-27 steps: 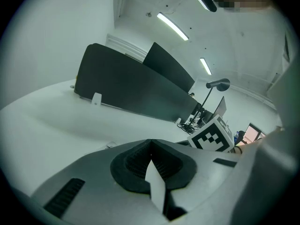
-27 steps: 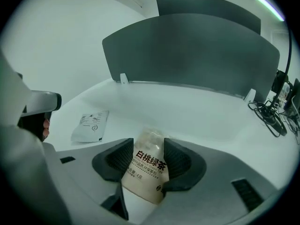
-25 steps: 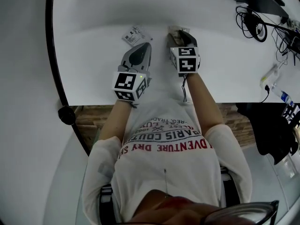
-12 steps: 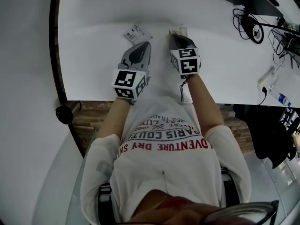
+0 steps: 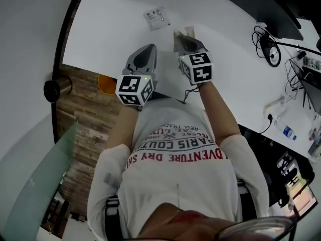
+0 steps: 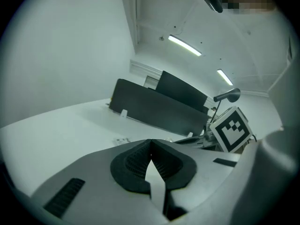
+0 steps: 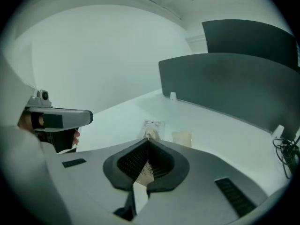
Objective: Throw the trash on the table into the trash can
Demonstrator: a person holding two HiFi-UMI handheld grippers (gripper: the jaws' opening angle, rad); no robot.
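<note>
My right gripper [image 5: 181,40] hangs over the white table [image 5: 110,19], shut on a thin beige scrap of trash [image 7: 145,169] that shows between its pads. Beyond its tip a white printed packet [image 7: 153,125] and a beige piece [image 7: 182,138] lie flat on the table. In the head view the white packet [image 5: 156,18] lies further out than both grippers. My left gripper [image 5: 145,53] is to the left of the right one, near the table's front edge. Its jaws are shut with nothing between them [image 6: 150,150].
An orange object [image 5: 108,83] shows on the floor under the table's front edge, and a black round thing [image 5: 52,90] sits by the wall at the left. Cables [image 5: 271,46] and a dark screen [image 7: 234,86] stand at the table's far side.
The right gripper has closed on the scrap and lifted it off the table. Both grippers have drawn back toward the front edge, and the head view has swung so the floor shows.
</note>
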